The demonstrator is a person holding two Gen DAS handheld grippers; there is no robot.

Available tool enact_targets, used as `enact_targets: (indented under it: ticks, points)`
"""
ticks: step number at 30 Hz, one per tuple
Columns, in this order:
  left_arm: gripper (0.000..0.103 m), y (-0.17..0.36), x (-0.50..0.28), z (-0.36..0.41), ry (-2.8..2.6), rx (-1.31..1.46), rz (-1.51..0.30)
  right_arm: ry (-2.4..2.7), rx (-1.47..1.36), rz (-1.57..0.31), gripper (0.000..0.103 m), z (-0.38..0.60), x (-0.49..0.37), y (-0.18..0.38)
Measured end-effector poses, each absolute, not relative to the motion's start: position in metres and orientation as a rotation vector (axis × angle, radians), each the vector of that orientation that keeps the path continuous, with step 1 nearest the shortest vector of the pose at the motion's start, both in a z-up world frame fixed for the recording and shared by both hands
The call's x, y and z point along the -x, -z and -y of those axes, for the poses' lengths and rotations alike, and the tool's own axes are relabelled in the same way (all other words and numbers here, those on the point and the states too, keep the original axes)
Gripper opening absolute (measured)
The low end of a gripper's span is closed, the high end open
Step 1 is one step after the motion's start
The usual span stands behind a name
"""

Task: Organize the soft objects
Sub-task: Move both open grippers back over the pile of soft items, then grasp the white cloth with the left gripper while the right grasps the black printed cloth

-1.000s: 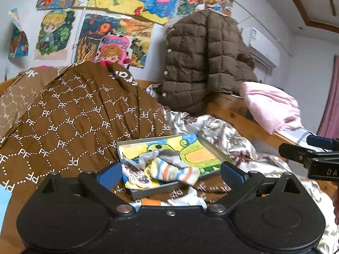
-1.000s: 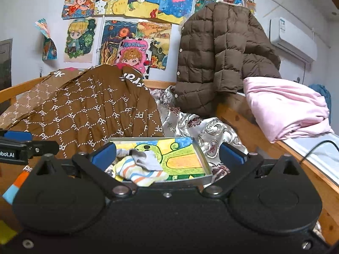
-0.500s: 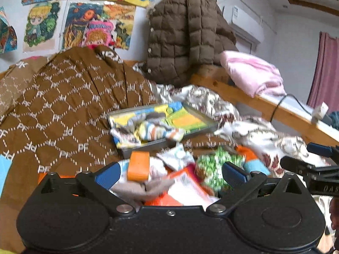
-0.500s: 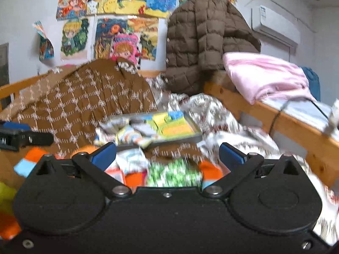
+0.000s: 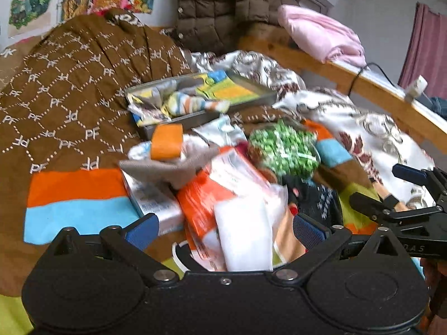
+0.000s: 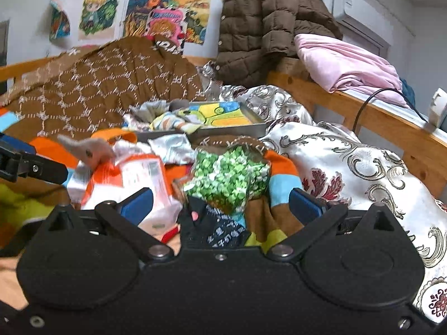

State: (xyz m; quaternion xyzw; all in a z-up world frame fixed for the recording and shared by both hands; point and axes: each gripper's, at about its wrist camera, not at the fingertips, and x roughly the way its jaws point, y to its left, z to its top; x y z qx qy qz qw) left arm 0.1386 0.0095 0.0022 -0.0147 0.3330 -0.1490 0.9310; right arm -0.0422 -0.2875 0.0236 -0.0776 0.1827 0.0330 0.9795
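Looking along the left gripper (image 5: 225, 230), the near heap shows most fully: an orange packet (image 5: 206, 203) and a white pouch (image 5: 244, 234) lie between its spread blue pads, holding nothing. Only this view shows the silver box (image 5: 152, 198) just beyond the left pad and the orange block (image 5: 167, 141) sitting on a grey cloth (image 5: 167, 169) farther ahead. The right gripper's fingers (image 5: 402, 195) jut in from its right side, well apart from each other.

The right gripper (image 6: 220, 203) view shows what the left cannot: a dark printed cloth (image 6: 220, 227) directly between its open pads, nothing clamped, and the full spread of the white brocade quilt (image 6: 349, 164) to its right. The left gripper's finger (image 6: 33, 166) enters at its left edge.

Both views share the green-speckled bag (image 6: 229, 178), lying just ahead of the right gripper's gap and ahead-right of the left one. Beyond it sits the tray (image 5: 259, 99) on the brown blanket (image 5: 72, 106), well ahead of both tools, with a striped sock (image 5: 190, 103) and other crumpled cloths inside, resting on its picture-printed floor. The sock's end drapes toward the near rim.
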Motion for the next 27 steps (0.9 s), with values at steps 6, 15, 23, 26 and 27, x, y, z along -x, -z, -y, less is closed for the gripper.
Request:
enact_targets:
  ticks: [6, 15, 23, 26, 27]
  points:
    - [0.102, 0.007, -0.137, -0.001, 0.320, 0.002, -0.715, -0.087, 0.174, -0.436, 0.102, 0.266, 0.005, -0.008]
    - [0.101, 0.019, -0.142, 0.005, 0.335, -0.007, -0.761, -0.099, 0.198, -0.532, 0.102, 0.258, -0.031, 0.014]
    - [0.092, 0.026, -0.150, 0.012, 0.344, -0.002, -0.792, -0.076, 0.218, -0.566, 0.102, 0.259, -0.049, 0.027]
    - [0.085, 0.029, -0.155, 0.015, 0.352, 0.001, -0.804, -0.065, 0.225, -0.566, 0.102, 0.258, -0.056, 0.030]
    - [0.084, 0.030, -0.157, 0.016, 0.353, 0.003, -0.808, -0.063, 0.232, -0.563, 0.101, 0.259, -0.059, 0.033]
